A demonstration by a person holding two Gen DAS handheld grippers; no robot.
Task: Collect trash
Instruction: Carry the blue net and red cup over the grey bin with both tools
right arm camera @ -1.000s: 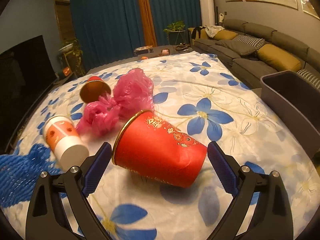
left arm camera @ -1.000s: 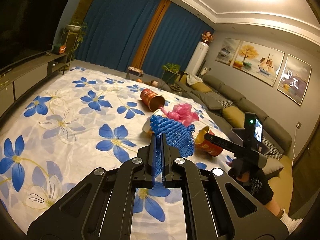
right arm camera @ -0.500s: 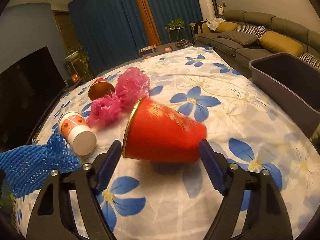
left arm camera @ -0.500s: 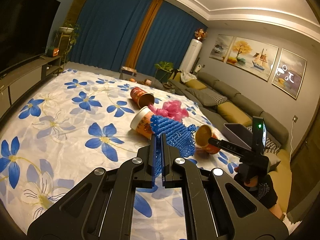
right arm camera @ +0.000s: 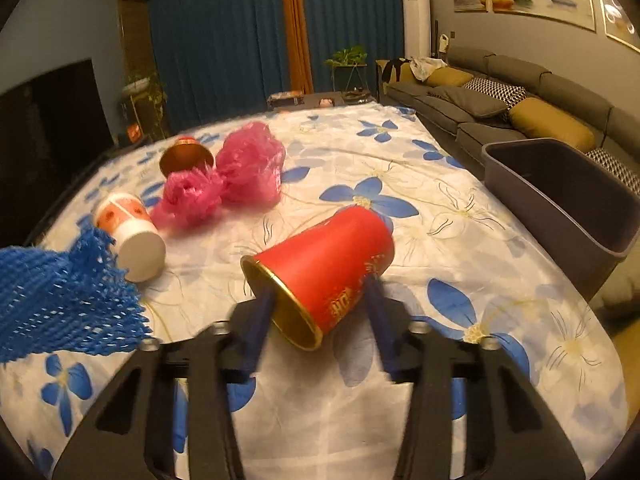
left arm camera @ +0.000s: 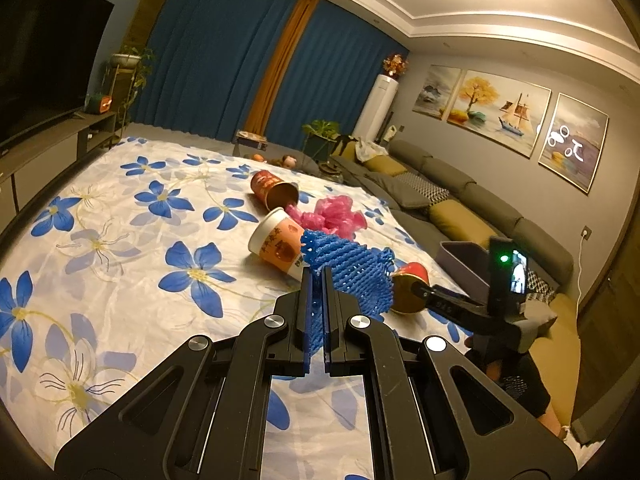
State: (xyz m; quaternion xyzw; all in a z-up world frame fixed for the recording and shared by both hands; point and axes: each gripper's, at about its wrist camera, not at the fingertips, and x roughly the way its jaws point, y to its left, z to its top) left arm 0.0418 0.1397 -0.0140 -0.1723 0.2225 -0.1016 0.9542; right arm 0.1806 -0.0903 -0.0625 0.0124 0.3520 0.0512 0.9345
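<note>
The left gripper [left arm camera: 316,280] is clamped on a blue foam mesh sleeve [left arm camera: 352,270]. At two o'clock from it, the right gripper [right arm camera: 320,300] has just been closing its jaws around a red gold-rimmed paper cup [right arm camera: 324,272] lying on the flowered tablecloth [right arm camera: 440,216], pads touching its sides.

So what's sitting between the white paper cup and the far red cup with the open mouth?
The crumpled pink plastic bag lies between the white cup and the far red cup, touching both as far as the right wrist view shows.

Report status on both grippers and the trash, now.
Left gripper shut on blue foam net. Right gripper closing round red paper cup, fingers at its sides. Grey bin path unobstructed.
</note>
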